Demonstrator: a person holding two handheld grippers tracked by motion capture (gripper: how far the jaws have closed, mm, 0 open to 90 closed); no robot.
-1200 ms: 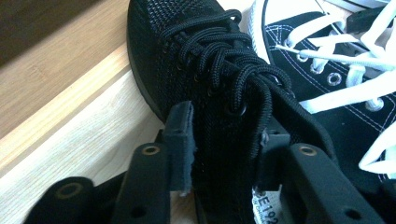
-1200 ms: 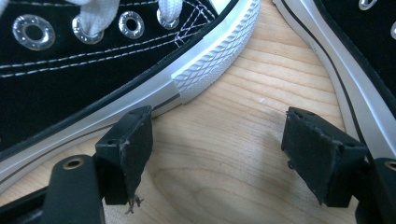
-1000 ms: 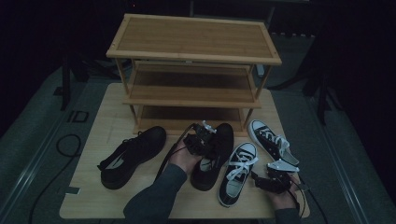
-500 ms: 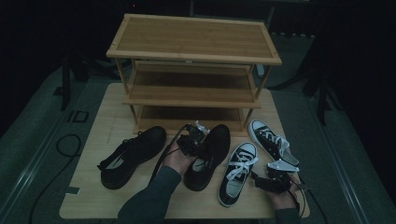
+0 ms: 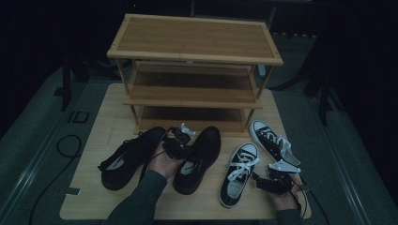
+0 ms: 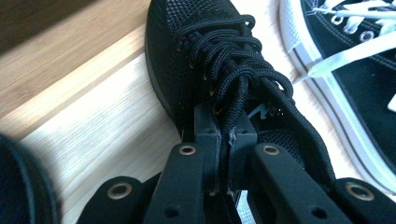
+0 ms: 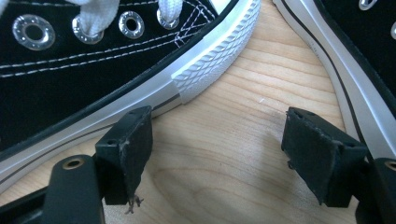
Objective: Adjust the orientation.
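On the far left of the desk (image 5: 108, 112), the first black mesh shoe (image 5: 129, 157) lies on its own, just to the left of my left gripper (image 5: 174, 142), and it has not moved over the last second. My left gripper is clamped narrow on the tongue and laces of the second black mesh shoe (image 6: 224, 84), whose toe points ahead of the jaws toward the bamboo shoe rack (image 5: 197, 70). This is what has changed: a second ago that shoe lay closer to the black-and-white sneaker (image 5: 239, 173); now it has slid forward and to the left with my hand, and its toe sits near the rack's bottom shelf. I judge the lift onto a shelf is the next step, and my grip on soft laces could let the heel sag.

To the right, my right gripper (image 7: 219, 154) hangs wide open over bare wood, its left jaw just beside the sneaker's ribbed white toe cap, with the other black-and-white sneaker (image 5: 272, 140) running past its right jaw. It has stayed put, holding nothing.
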